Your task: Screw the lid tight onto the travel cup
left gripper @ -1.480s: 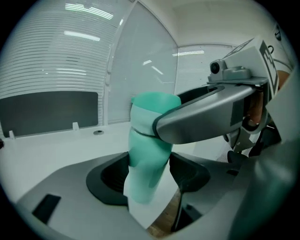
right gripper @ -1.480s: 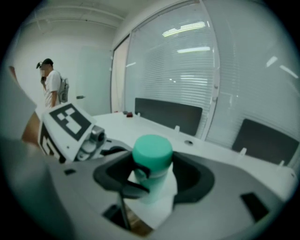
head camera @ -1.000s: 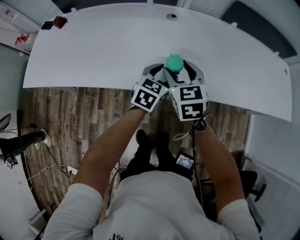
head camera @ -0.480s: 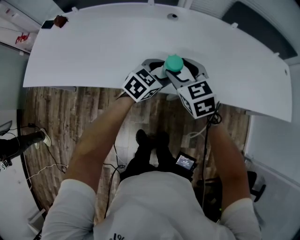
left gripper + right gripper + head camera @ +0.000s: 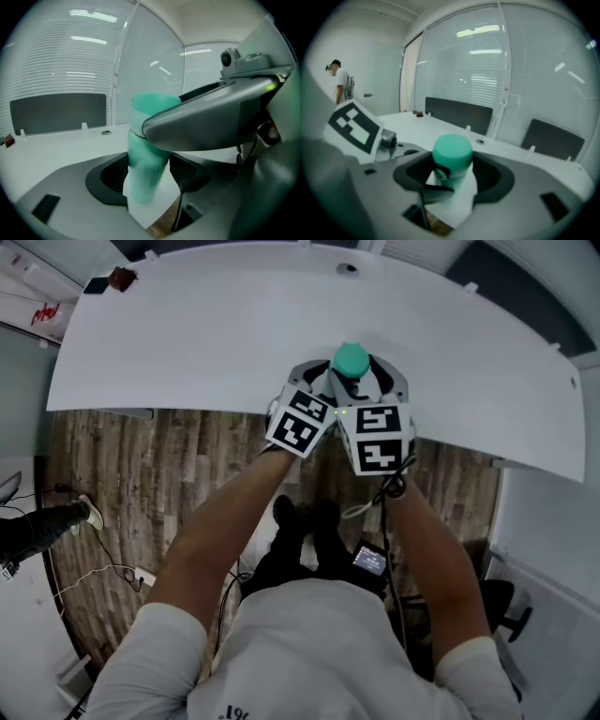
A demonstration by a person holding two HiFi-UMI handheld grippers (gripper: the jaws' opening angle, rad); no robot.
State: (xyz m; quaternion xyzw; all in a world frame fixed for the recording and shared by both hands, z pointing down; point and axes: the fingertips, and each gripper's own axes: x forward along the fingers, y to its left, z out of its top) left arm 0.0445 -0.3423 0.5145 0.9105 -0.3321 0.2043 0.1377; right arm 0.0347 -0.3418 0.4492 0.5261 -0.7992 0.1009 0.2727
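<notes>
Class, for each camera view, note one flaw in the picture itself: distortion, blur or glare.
Head view: the lens bows the edge of the white table into an arc. Left gripper view: the travel cup is close and blurred. Right gripper view: bright glare streaks the glass wall behind the lid.

Travel cup (image 5: 352, 360) between my left claw (image 5: 322, 382) and right claw (image 5: 376, 382) blocks the near edge | counter (image 5: 206, 334) open left, right, beyond | small object (image 5: 117, 281) far-left corner

Bright, even overhead light; ceiling strips glare on the far glass wall (image 5: 487, 56). Fisheye bends the edges; near cup (image 5: 145, 164) and lid (image 5: 452, 150) blur.
</notes>
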